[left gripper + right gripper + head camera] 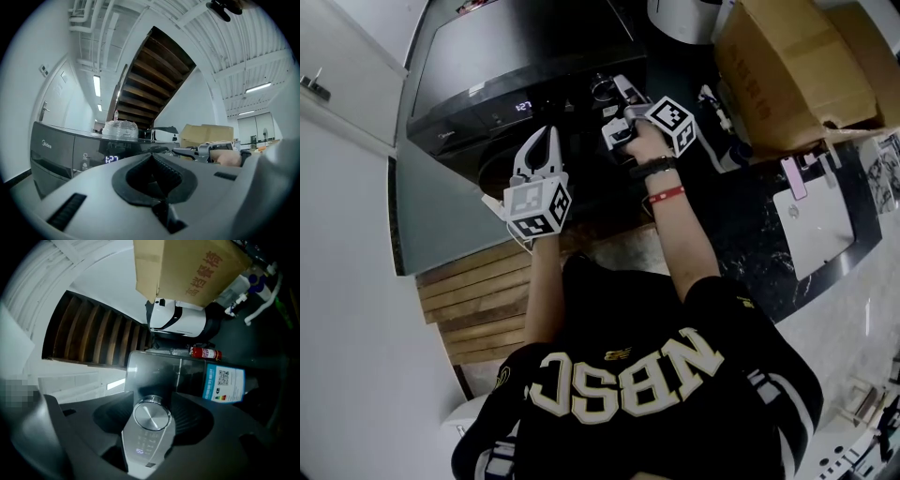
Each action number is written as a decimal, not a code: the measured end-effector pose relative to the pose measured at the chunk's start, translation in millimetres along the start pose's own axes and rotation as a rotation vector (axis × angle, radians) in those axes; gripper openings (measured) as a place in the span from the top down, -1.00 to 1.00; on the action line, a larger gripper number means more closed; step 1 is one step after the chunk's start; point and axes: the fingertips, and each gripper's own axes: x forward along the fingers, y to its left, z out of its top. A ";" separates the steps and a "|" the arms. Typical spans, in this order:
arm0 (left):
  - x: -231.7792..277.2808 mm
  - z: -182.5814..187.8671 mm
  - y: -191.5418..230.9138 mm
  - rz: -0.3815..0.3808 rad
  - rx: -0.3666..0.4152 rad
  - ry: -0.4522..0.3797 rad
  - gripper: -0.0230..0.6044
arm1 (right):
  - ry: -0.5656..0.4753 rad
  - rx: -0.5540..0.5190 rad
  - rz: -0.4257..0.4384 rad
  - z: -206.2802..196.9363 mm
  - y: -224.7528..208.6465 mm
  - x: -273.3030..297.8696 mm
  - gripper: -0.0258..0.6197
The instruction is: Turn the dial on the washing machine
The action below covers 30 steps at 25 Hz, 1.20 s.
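Observation:
The dark washing machine (516, 56) stands in front of me, its control panel lit with a clock display (522, 107) (111, 159). Its round silver dial (152, 417) sits on a glossy strip of panel. My right gripper (615, 101) (152, 405) reaches onto that panel. Its jaws stand wide on either side of the dial, the ribbed pads (190, 420) close beside the rim without clearly pressing it. My left gripper (546, 142) (154, 177) hangs lower and to the left, off the panel, its tips together on nothing.
A large cardboard box (797, 56) (187, 268) sits to the right, with a white appliance (176, 319) and a red extinguisher (205, 352) behind the machine. A blue sticker (223, 385) is on its front. Wrapped bottles (120, 129) rest on top. Wooden steps (478, 300) lie at my left.

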 end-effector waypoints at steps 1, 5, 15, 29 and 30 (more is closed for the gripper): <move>-2.2 -0.9 1.7 0.010 0.000 0.003 0.88 | 0.009 -0.029 0.000 1.4 0.7 -3.4 0.15; -12.8 -2.7 6.7 0.044 -0.002 0.010 0.88 | 0.074 -0.250 0.000 3.5 12.5 -19.2 0.16; -41.4 -12.2 -6.8 0.083 -0.010 0.024 0.88 | 0.159 -0.755 0.010 -3.9 51.8 -71.1 0.44; -71.4 -5.1 -18.4 0.127 0.022 -0.009 0.88 | 0.125 -1.206 0.022 -36.7 79.9 -132.3 0.71; -73.3 -3.9 -18.7 0.130 0.025 -0.012 0.88 | 0.125 -1.244 0.028 -39.7 80.2 -135.0 0.72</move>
